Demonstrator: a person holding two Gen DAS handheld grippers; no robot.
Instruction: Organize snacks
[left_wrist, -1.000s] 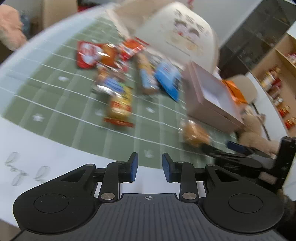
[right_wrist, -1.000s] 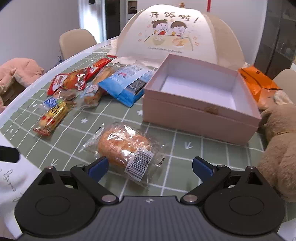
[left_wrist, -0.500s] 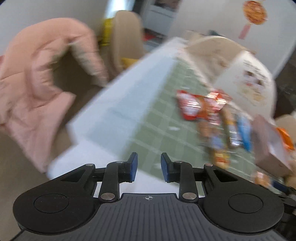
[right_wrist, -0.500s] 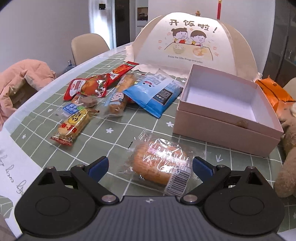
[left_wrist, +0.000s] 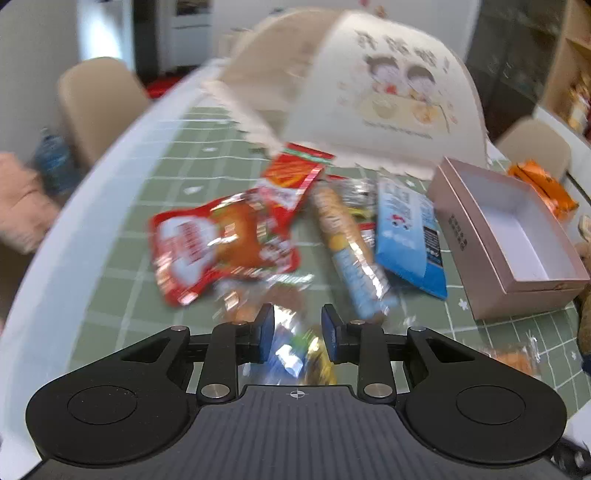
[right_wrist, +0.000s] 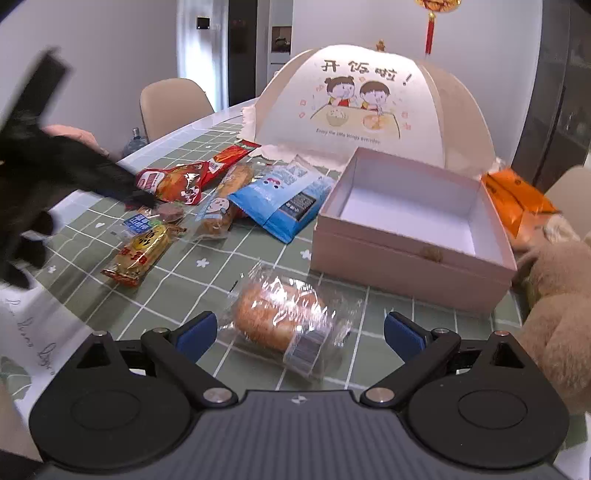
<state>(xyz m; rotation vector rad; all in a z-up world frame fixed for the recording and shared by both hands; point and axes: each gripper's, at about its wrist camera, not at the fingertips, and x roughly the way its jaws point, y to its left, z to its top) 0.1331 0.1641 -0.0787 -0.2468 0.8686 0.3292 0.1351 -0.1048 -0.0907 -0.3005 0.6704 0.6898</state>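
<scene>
My right gripper (right_wrist: 299, 330) stands wide open over a bun in a clear wrapper (right_wrist: 280, 317), which lies on the green checked cloth between its fingers; the pads do not touch it. My left gripper (left_wrist: 297, 332) hovers low over the snack pile, its jaws narrow and opening. Blurred small blue and yellow packets (left_wrist: 295, 358) lie under the gap, not pinched. In the right wrist view the left gripper (right_wrist: 142, 199) is a black blur reaching over the red packet (right_wrist: 173, 181). An open, empty pink box (right_wrist: 406, 251) stands to the right.
A red packet (left_wrist: 221, 243), a long bread packet (left_wrist: 351, 251) and a blue packet (left_wrist: 406, 236) lie beside the pink box (left_wrist: 517, 288). A domed food cover (right_wrist: 369, 103) stands behind. Orange packets (right_wrist: 517, 199) and a plush toy (right_wrist: 554, 314) crowd the right.
The left gripper swung from the table's left edge and a pink garment back over the snack pile, now showing in the right wrist view. The right gripper shifted slightly; the bun now lies centred between its fingers.
</scene>
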